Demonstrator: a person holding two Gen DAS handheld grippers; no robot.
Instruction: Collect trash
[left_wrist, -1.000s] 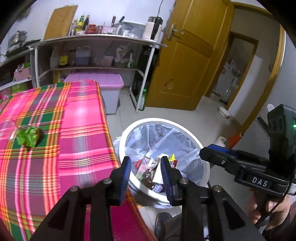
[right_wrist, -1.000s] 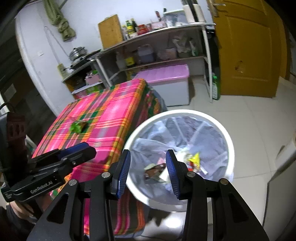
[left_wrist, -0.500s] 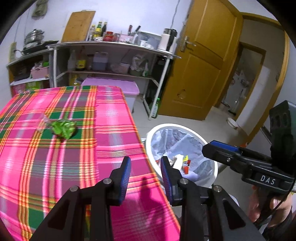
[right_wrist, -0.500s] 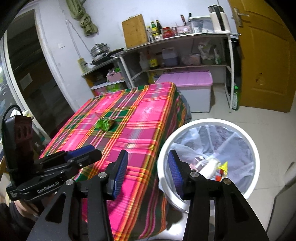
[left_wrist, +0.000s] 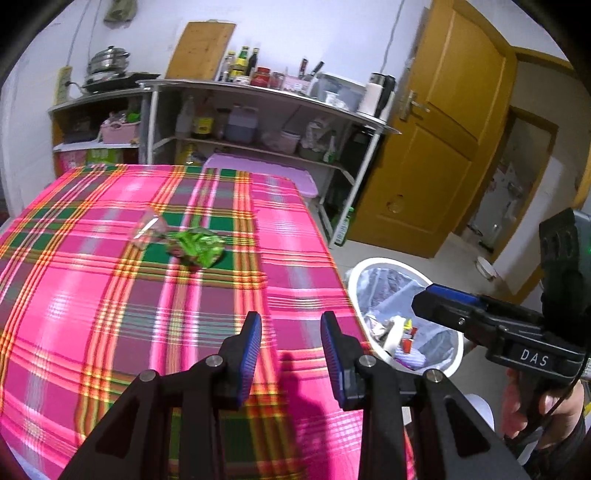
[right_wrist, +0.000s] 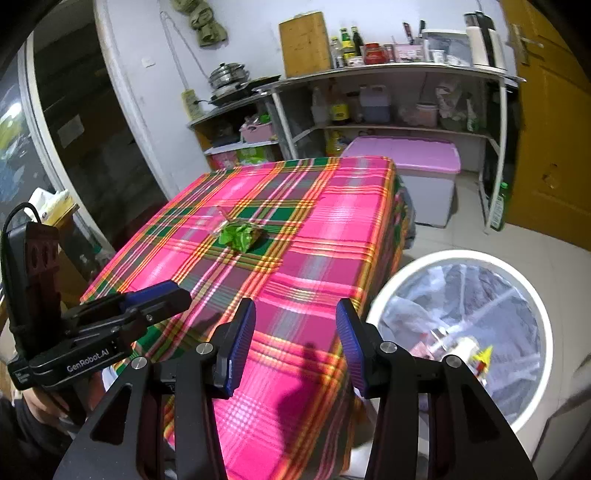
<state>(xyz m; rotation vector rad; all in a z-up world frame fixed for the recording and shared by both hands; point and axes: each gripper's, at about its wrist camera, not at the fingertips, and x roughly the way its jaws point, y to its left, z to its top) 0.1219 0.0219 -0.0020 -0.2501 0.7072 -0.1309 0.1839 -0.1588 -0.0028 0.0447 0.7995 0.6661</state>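
A crumpled green wrapper (left_wrist: 197, 245) lies near the middle of the bench (left_wrist: 110, 314), on its pink-and-green plaid cloth, with a scrap of clear plastic film (left_wrist: 149, 227) just beside it on the far-left side; whether the two touch cannot be told. Both look very light and soft, thin packaging that would crush rather than resist, and the glossy film is likely slippery. The raised, bunched crown of the green wrapper seems the surest place to pinch, while the flat film would probably need catching at a lifted edge or fold.

The left claw (left_wrist: 291, 354) hovers over the near part of the bench, its blue-padded jaws parted to a moderate gap, holding nothing and touching nothing. The right claw (right_wrist: 295, 343) hangs over the bench's near right corner, its jaws spread a little wider, likewise empty and clear of the cloth. Both point toward the wrapper, which sits well apart from either.

On the floor just beside the bench's right edge stands a white trash bin (right_wrist: 532, 291) lined with a translucent bag, already holding mixed litter, including a yellow scrap. Beyond the bench, a pink-lidded storage box (right_wrist: 406, 153) sits below metal kitchen shelving (left_wrist: 266, 92), beside a yellow wooden door (left_wrist: 436, 155).
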